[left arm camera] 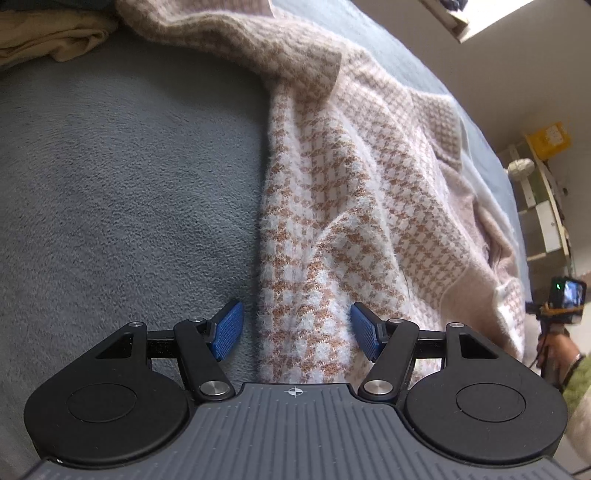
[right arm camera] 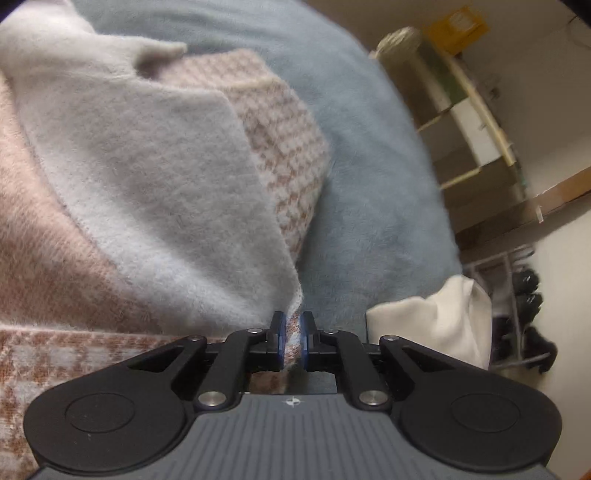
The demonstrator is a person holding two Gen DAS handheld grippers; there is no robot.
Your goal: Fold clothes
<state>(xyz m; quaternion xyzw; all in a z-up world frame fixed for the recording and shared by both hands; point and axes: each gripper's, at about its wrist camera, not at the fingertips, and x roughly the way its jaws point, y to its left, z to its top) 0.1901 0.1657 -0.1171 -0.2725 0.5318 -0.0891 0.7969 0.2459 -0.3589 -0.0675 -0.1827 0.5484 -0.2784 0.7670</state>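
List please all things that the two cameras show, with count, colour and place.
sweater: one, pink-brown houndstooth with pale lining, spread on the blanket
blanket: one, grey-blue, under the sweater
beige cloth: one, crumpled, far left on the blanket
white cloth: one, at the blanket's right edge
shelf: one, pale wood, by the wall
yellow box: one, on top of the shelf
left gripper: open, over the sweater's edge
right gripper: shut on a sweater corner

The houndstooth sweater (left arm camera: 332,206) runs under the left tool (left arm camera: 297,330), its near hem hidden. The corner pinched in the right tool (right arm camera: 292,341) disappears behind the pads. Right of that tool, the shelf (right arm camera: 472,122) and dark things below (right arm camera: 528,295) are smeared beyond telling.
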